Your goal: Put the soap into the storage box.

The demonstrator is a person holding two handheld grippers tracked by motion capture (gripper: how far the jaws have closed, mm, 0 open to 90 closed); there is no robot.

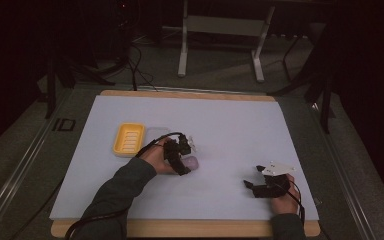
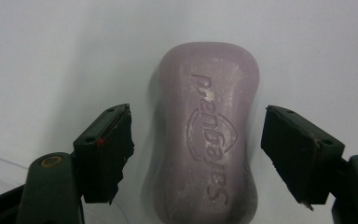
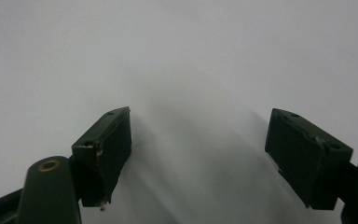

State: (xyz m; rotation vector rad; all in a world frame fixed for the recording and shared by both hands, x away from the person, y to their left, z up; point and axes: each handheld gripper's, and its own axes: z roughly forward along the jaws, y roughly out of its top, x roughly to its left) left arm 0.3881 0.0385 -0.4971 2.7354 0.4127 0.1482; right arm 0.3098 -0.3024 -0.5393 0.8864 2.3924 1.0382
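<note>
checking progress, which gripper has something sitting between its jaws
The left gripper: its open jaws straddle the purple soap bar lying flat on the white table. The right gripper, also open, has bare table between its jaws.

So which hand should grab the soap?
Probably the left. Seen from its own camera, the left gripper already has its jaws open on either side of the soap, not touching it. The right gripper sits open over bare mat, far from the soap.
</note>
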